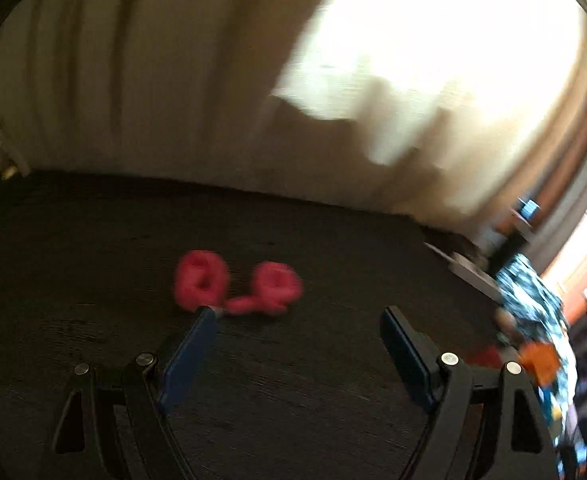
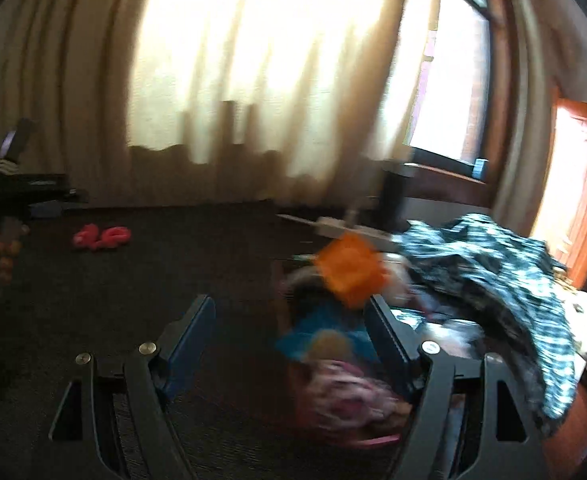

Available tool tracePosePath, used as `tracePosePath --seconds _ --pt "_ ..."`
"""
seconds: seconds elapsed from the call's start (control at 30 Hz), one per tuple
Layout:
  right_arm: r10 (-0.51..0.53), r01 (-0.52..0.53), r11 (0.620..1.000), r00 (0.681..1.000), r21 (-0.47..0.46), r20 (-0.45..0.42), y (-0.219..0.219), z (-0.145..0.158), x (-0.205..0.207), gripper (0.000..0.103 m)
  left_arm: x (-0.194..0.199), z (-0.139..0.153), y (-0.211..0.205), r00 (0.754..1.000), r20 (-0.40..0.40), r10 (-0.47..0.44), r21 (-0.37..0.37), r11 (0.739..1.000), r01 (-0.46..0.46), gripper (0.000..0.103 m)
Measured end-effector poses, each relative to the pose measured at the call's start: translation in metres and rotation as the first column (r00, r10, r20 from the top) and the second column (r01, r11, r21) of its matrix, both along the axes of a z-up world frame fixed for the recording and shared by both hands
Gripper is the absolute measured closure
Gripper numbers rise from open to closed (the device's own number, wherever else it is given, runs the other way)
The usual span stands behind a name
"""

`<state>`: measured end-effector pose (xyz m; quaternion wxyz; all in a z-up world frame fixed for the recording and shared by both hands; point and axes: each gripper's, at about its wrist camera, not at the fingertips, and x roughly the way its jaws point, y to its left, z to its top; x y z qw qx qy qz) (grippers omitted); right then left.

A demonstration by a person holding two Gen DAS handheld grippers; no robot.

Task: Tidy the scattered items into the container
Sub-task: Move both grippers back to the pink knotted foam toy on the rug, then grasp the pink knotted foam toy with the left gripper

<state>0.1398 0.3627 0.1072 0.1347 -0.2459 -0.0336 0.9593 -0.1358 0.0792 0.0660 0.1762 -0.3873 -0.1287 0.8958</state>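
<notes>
Left wrist view: the left gripper has its blue-padded jaws wide apart with nothing between them, over a dark, finely ribbed table. A red item, soft and fuzzy with two rounded loops joined by a strip, lies at frame centre just beyond the left finger tip; blur hides whether they touch.

Right wrist view: the right gripper is likewise wide open and grips nothing. An orange item, blurred and blocky, shows just above the right finger, apart from the pads. The container, lower centre-right, holds a blue piece and pink patterned fabric; its shape is unclear. A teal checked cloth is heaped at right. The red item sits at centre left, well apart from the container. Cream curtains hang pleated behind. No writing is legible.
</notes>
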Motion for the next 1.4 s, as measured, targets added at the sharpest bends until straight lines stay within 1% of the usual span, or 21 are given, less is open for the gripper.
tracePosePath --seconds 0.07,0.13,0.27,0.43,0.53,0.6,0.7,0.77,0.87,0.9,0.93,1.0,1.07,1.17,1.23,1.4 --pt "0.042 -0.042 0.999 0.999 -0.004 0.014 -0.012 -0.004 -0.010 0.023 -0.017 -0.012 -0.015 0.998 0.036 0.043 -0.027 0.999 -0.042 0.017" --pt "0.084 -0.084 0.996 0.996 -0.005 0.032 -0.025 -0.008 -0.022 0.023 -0.032 -0.024 -0.022 0.996 0.064 0.060 -0.054 0.997 -0.056 0.017" --pt "0.144 -0.142 0.989 0.987 -0.033 0.065 -0.042 -0.018 -0.044 0.023 -0.048 -0.041 -0.018 0.994 0.104 0.031 -0.055 0.998 -0.025 0.017" --pt "0.175 -0.170 0.983 0.980 -0.063 0.092 -0.056 -0.026 -0.062 0.023 -0.064 -0.057 0.000 0.992 0.125 0.007 -0.089 0.996 0.004 0.017" --pt "0.187 -0.177 0.979 0.976 -0.097 0.107 -0.059 -0.029 -0.073 0.023 -0.075 -0.066 0.004 0.991 0.132 0.016 -0.109 0.994 -0.002 0.017" --pt "0.188 -0.174 0.978 0.975 -0.115 0.115 -0.058 -0.031 -0.080 0.023 -0.080 -0.072 0.003 0.990 0.141 0.026 -0.104 0.995 -0.011 0.017" --pt "0.187 -0.169 0.976 0.974 -0.141 0.130 -0.058 -0.036 -0.090 0.023 -0.087 -0.083 -0.005 0.987 0.154 0.040 -0.076 0.997 -0.028 0.017" --pt "0.190 -0.166 0.973 0.972 -0.163 0.141 -0.057 -0.039 -0.098 0.023 -0.089 -0.085 -0.005 0.989 0.144 0.037 -0.079 0.997 -0.026 0.021" --pt "0.201 -0.167 0.965 0.967 -0.204 0.159 -0.059 -0.044 -0.111 0.023 -0.088 -0.087 -0.004 0.991 0.125 0.042 -0.118 0.993 -0.027 0.030" --pt "0.206 -0.170 0.962 0.965 -0.213 0.163 -0.060 -0.045 -0.115 0.023 -0.088 -0.087 -0.003 0.992 0.117 0.047 -0.137 0.990 -0.031 0.037" --pt "0.211 -0.173 0.961 0.963 -0.217 0.166 -0.063 -0.046 -0.119 0.023 -0.088 -0.088 -0.003 0.993 0.109 0.053 -0.155 0.987 -0.035 0.042" --pt "0.222 -0.183 0.959 0.960 -0.219 0.172 -0.068 -0.048 -0.129 0.023 -0.088 -0.090 -0.003 0.994 0.095 0.058 -0.175 0.984 -0.040 0.046" --pt "0.236 -0.194 0.954 0.955 -0.227 0.177 -0.073 -0.049 -0.141 0.023 -0.087 -0.091 -0.003 0.994 0.090 0.064 -0.180 0.983 -0.046 0.055" --pt "0.252 -0.202 0.946 0.950 -0.254 0.183 -0.079 -0.051 -0.160 0.023 -0.086 -0.091 -0.007 0.993 0.085 0.077 -0.175 0.983 -0.061 0.055" --pt "0.258 -0.200 0.939 0.948 -0.280 0.188 -0.082 -0.053 -0.174 0.023 -0.085 -0.088 -0.012 0.992 0.070 0.100 -0.169 0.982 -0.087 0.055" --pt "0.293 -0.206 0.913 0.932 -0.353 0.214 -0.092 -0.061 -0.217 0.023 -0.080 -0.070 -0.029 0.989 0.023 0.146 -0.121 0.982 -0.142 0.055"
